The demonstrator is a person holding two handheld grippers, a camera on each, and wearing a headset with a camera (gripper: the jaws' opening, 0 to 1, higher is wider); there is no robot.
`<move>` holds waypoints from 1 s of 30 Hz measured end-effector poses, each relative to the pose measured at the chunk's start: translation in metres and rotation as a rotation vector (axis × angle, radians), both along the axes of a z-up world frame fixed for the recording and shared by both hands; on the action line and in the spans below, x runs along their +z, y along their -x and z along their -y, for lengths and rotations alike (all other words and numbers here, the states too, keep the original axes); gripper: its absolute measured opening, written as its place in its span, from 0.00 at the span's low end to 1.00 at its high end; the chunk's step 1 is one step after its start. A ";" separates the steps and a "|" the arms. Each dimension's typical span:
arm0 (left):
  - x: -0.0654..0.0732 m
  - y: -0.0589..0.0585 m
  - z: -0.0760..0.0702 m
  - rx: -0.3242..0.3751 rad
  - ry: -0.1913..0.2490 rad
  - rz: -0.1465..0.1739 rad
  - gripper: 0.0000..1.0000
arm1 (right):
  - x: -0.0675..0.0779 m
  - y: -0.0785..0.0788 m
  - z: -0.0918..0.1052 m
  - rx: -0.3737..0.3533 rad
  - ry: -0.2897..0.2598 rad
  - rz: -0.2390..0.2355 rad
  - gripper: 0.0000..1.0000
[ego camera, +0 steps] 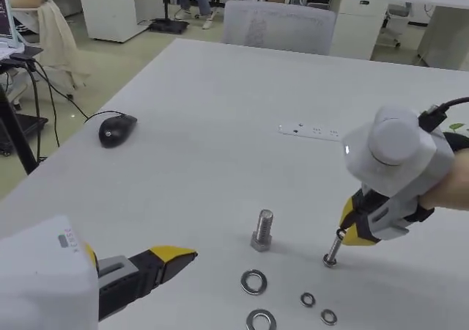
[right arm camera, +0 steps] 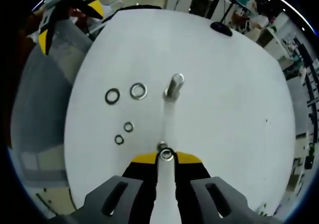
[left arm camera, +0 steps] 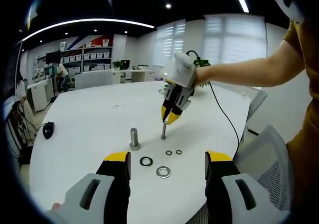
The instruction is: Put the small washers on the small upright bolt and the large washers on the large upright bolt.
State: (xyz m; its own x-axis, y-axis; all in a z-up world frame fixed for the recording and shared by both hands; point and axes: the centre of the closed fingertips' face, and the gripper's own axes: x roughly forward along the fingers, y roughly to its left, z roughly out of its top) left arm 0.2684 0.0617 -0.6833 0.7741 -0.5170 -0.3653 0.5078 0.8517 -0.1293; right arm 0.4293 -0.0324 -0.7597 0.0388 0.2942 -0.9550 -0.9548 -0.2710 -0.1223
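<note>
Right tool pinches the top of the small bolt, lower right of the head view. A crooked release could topple it toward the small washers just below. Left tool hangs wide open, empty.

The right gripper, closed on the top of the small bolt, blocked any way down onto it, while the large bolt stood free above and all round. The large washers and small washers lay flat and apart, with bare table between them and the left gripper; the mouse and power strip sat well away.
</note>
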 end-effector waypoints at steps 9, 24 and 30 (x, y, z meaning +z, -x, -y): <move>-0.002 0.000 0.001 -0.009 0.000 -0.005 0.59 | -0.008 -0.003 -0.002 0.005 0.007 -0.005 0.12; -0.007 -0.001 -0.007 0.009 0.002 -0.015 0.59 | -0.030 -0.006 0.000 0.021 0.023 -0.029 0.13; -0.007 -0.002 -0.007 0.014 0.005 -0.019 0.59 | -0.038 -0.005 0.001 0.035 0.030 -0.037 0.13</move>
